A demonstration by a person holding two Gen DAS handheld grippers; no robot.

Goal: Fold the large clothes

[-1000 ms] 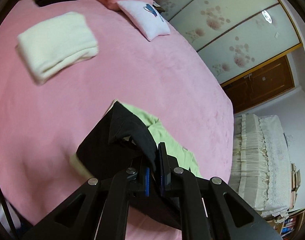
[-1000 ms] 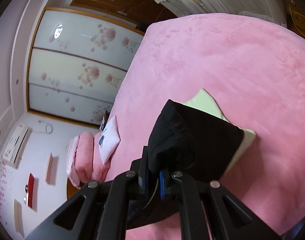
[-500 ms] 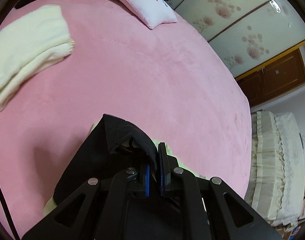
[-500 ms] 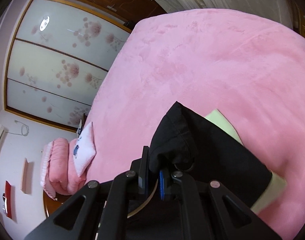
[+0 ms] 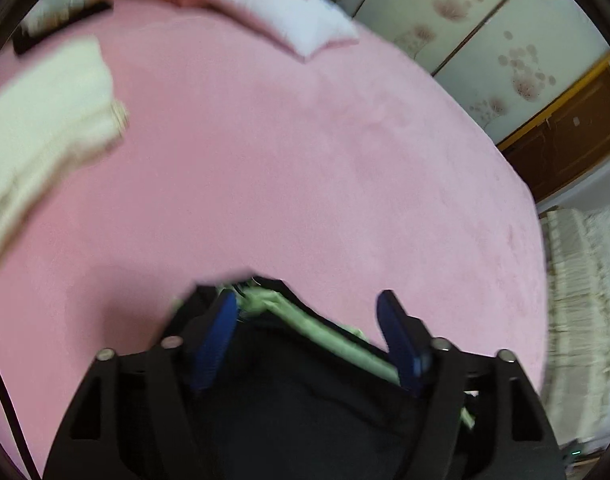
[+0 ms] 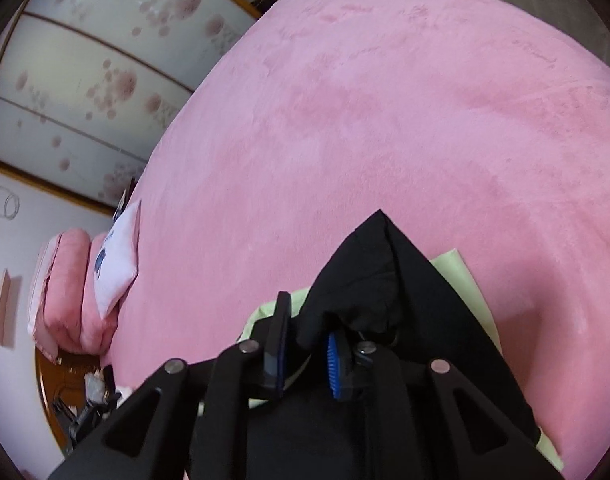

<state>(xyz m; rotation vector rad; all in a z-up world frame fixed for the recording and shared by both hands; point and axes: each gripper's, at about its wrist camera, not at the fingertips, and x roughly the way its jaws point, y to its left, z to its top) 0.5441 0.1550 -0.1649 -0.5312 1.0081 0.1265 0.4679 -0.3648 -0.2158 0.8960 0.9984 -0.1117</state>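
Note:
A black garment with a light green lining lies folded on the pink bed. In the left wrist view the black garment [image 5: 305, 392] lies under my left gripper [image 5: 309, 320], whose jaws stand wide apart and hold nothing; the green lining [image 5: 325, 332] shows between them. In the right wrist view my right gripper [image 6: 305, 344] stands partly open, with a fold of the black garment [image 6: 385, 288] lying loose between its blue pads [image 6: 333, 360]. The green layer [image 6: 461, 280] sticks out beside the black cloth.
A folded cream towel [image 5: 41, 128] lies on the pink bed [image 5: 285, 168] at the left. A white pillow [image 5: 281, 20] and pink pillows [image 6: 69, 292] lie at the head. Sliding closet doors [image 5: 485, 40] and a curtain [image 5: 577, 300] stand beyond the bed.
Both grippers carried the black garment's edge forward and down, then opened. The left gripper let go fully; the right one has parted its jaws around the fold.

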